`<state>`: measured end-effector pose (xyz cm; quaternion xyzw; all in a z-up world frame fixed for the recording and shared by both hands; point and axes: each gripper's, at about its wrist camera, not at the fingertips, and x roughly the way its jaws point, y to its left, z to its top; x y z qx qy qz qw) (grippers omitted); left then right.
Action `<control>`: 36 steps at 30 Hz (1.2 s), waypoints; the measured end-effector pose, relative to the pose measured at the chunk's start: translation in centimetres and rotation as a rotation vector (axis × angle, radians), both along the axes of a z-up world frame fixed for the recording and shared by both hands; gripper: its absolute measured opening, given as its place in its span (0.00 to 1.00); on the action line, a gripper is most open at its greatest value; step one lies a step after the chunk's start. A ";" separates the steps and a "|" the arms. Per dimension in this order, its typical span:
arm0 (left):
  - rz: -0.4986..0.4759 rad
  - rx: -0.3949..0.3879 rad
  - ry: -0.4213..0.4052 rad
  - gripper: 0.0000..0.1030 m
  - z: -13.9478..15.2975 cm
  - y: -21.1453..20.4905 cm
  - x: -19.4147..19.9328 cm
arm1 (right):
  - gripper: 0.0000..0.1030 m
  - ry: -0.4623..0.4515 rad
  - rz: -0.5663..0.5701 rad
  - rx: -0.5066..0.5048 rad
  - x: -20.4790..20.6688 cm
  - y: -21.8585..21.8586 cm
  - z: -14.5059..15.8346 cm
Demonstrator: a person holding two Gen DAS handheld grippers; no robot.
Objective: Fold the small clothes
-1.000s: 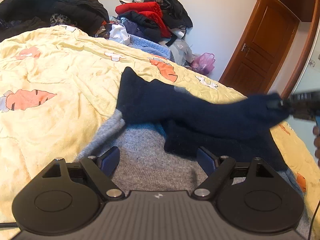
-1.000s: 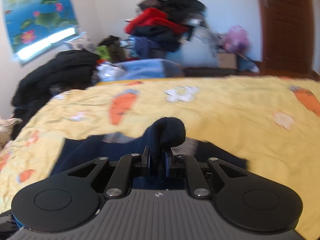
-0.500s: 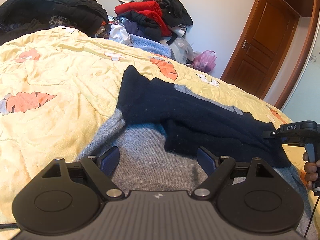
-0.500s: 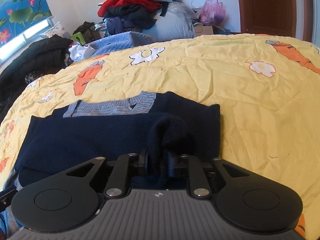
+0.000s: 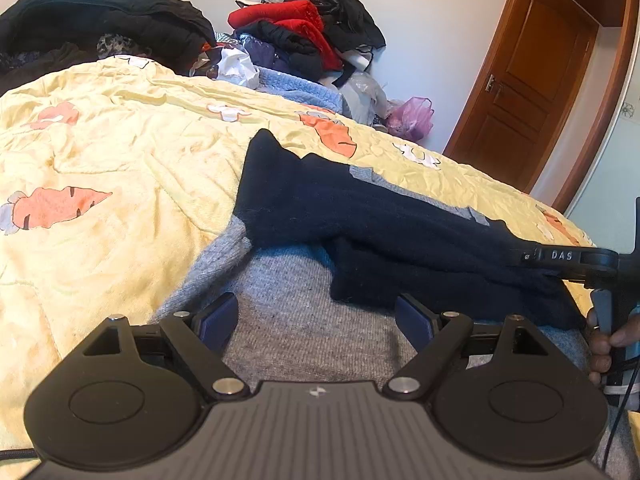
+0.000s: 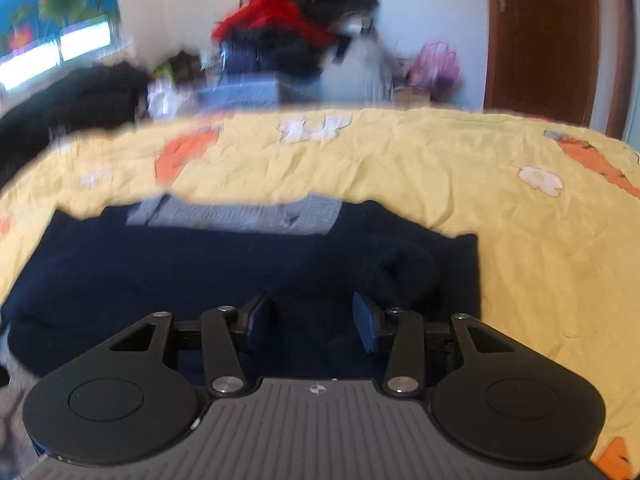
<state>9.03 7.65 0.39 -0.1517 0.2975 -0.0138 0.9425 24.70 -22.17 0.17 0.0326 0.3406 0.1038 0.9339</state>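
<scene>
Sweater (image 5: pixel 384 232), navy over a grey body, lies spread on the yellow bedspread (image 5: pixel 120 168), one navy sleeve folded across it toward 3 o'clock in the left wrist view. Its far hem runs parallel to the bed's far edge, with bare quilt beyond it at 12 o'clock and more open quilt from 9 to 11 o'clock. In the right wrist view the sweater (image 6: pixel 240 264) ends in a straight edge at 3 o'clock, with wide free bedspread (image 6: pixel 540 240) past it. The left gripper (image 5: pixel 316 318) hovers over the grey knit, fingers spread wide and holding nothing. The right gripper (image 6: pixel 313 322) sits over the navy cloth, fingers parted and released. One clothes pile (image 5: pixel 304 36) and one wooden door (image 5: pixel 532 92) stand behind.
</scene>
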 end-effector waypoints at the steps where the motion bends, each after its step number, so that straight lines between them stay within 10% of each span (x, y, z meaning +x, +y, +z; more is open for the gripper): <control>1: -0.001 0.007 0.002 0.84 0.0 -0.1 0.0 | 0.44 0.015 -0.015 0.019 0.1 -0.1 0.3; 8: -0.080 0.243 -0.090 0.84 2.0 -4.1 -0.9 | 0.59 -0.008 -0.003 -0.040 -5.3 1.0 1.9; 12: -0.172 0.339 0.028 0.84 0.9 -6.2 1.4 | 0.59 0.027 -0.087 -0.096 -6.7 -0.2 0.0; 22: -0.159 0.315 0.134 0.90 0.4 -5.2 1.7 | 0.89 0.029 -0.106 -0.121 -14.2 1.5 -0.9; 36: -0.157 0.304 0.112 1.00 0.0 -4.7 -3.8 | 0.92 -0.019 -0.076 -0.109 -17.0 2.2 0.4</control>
